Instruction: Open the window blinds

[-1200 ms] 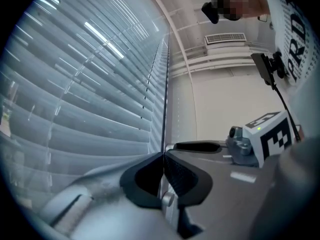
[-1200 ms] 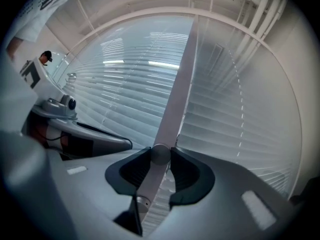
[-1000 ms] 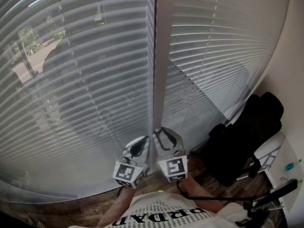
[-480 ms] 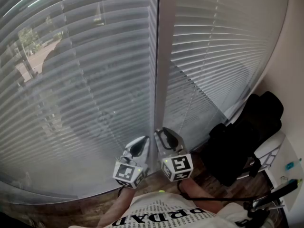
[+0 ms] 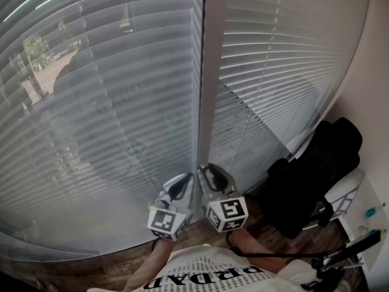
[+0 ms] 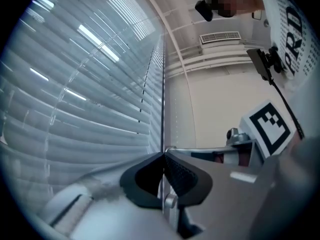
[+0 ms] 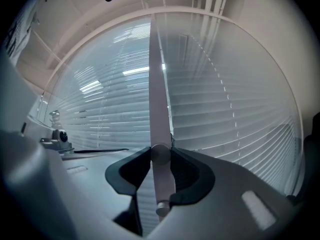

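The window blinds fill most of the head view, hanging as two panels of pale horizontal slats. The left blind has its slats tilted enough that trees and a sunlit patch outdoors show faintly through at the upper left. The right blind reads brighter and more solid, with thin lift strings running down its face. A pale upright frame post separates the panels. At the right, against the wall, sits a black object; whether it is a chair or a bag I cannot tell. A strip of wood floor shows below the blinds.

Both grippers sit low at the middle, side by side in front of the post, each pointing at the blinds. The right claw is pinching the blind's wand, a pale round rod that passes upright between the dark pads, its capped end just below them. The left claw is pressed together on a thin cord, which rises straight from where the pads meet, along the edge of the slats.
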